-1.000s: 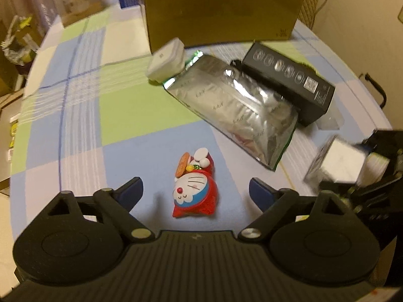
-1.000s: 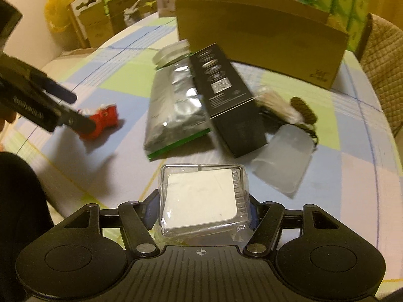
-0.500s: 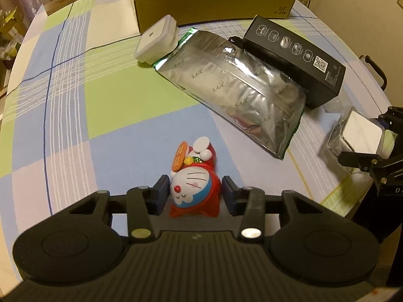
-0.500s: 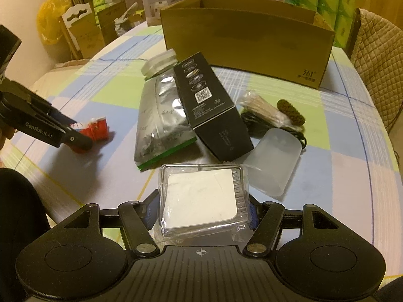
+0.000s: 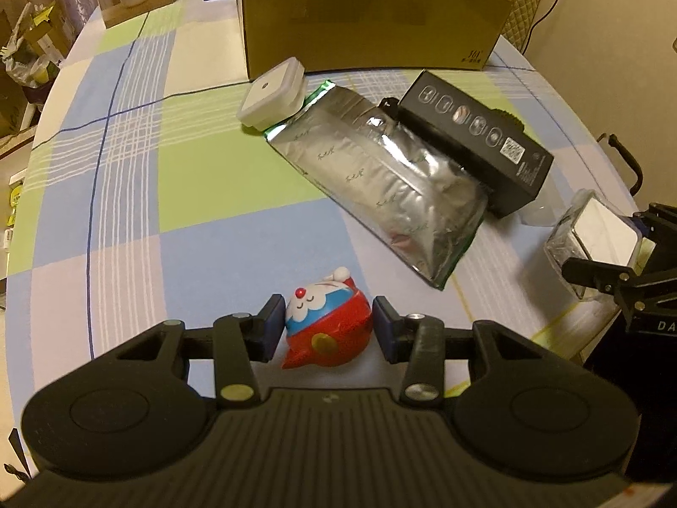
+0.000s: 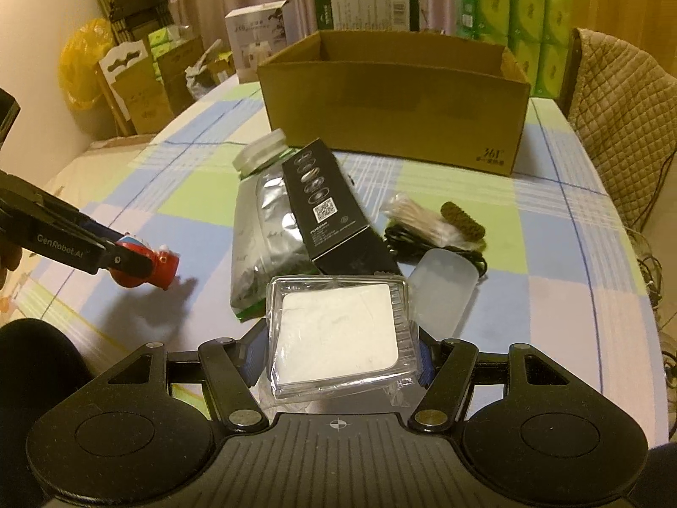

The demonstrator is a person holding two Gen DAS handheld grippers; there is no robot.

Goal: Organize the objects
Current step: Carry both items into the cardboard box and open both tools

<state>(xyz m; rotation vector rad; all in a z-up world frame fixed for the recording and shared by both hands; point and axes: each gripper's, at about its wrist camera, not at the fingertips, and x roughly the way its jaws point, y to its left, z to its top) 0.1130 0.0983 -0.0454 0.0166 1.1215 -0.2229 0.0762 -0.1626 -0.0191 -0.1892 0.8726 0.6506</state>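
My left hand-held gripper [image 5: 325, 325] has its blue pads clamped on the red toy [image 5: 328, 330], a small cartoon-cat figure, at the near edge of the checked worktop [image 5: 127, 161]; in the right view the toy [image 6: 141, 260] looks clear of the cloth, with its shadow below it. My right hand-held gripper [image 6: 338, 351] holds the clear case [image 6: 340, 336] with a white pad inside, pinched at its two sides, jaws about half apart.

Between both grippers and the open cardboard box [image 6: 393, 97] at the far side lies a cluster (all of it on the straight path to the box). One foil pouch [image 5: 381, 182] lies flat, its green edge towards me. One long black carton [image 5: 476, 139] rests along the pouch's right side and partly on it. One white square tub [image 5: 271, 95] sits at the pouch's far corner, touching it and just in front of the box wall. To the right of the carton I see one frosted plastic lid [image 6: 444, 292], one black cable [image 6: 423, 241], one packet of cotton swabs [image 6: 416, 213] and one dark brown roll [image 6: 461, 218], all bunched together.

Beyond the worktop stand stacked green tissue packs [image 6: 529, 21], several cartons and a quilted chair [image 6: 622, 118] (I cannot count the packs reliably).
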